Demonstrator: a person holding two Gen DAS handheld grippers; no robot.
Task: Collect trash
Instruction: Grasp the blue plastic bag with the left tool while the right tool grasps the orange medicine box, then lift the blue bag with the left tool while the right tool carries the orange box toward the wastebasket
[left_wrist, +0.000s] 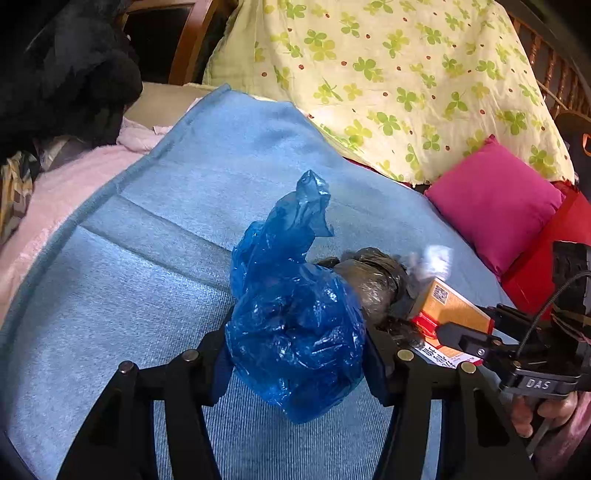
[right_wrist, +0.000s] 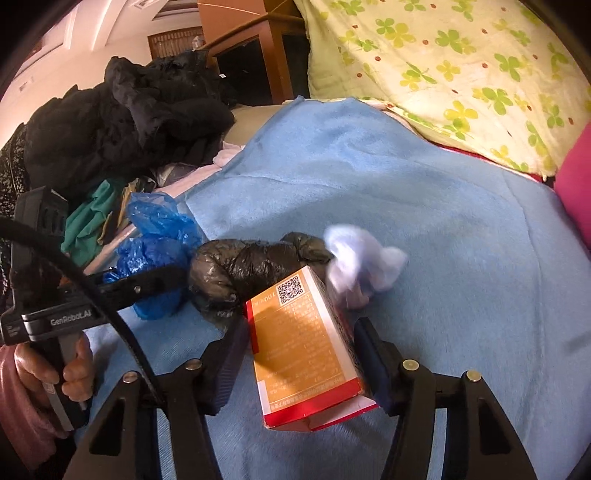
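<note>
A crumpled blue plastic bag (left_wrist: 295, 325) lies on the blue blanket (left_wrist: 166, 240), and my left gripper (left_wrist: 297, 350) is shut on it, a pad pressing each side. Just right of it sit a wadded black plastic bag (left_wrist: 373, 280) and a white tissue (left_wrist: 432, 262). In the right wrist view my right gripper (right_wrist: 301, 332) is shut on an orange and red carton (right_wrist: 306, 343) with a QR code. The black bag (right_wrist: 251, 266) and tissue (right_wrist: 362, 266) lie just beyond the carton, and the blue bag (right_wrist: 159, 236) is at the left.
A clover-print quilt (left_wrist: 406, 74) is heaped at the back, with a magenta pillow (left_wrist: 495, 199) to its right. Dark clothes (right_wrist: 122, 122) are piled at the left by wooden furniture (right_wrist: 258, 48). A person's hand (right_wrist: 74, 373) holds the left gripper's handle.
</note>
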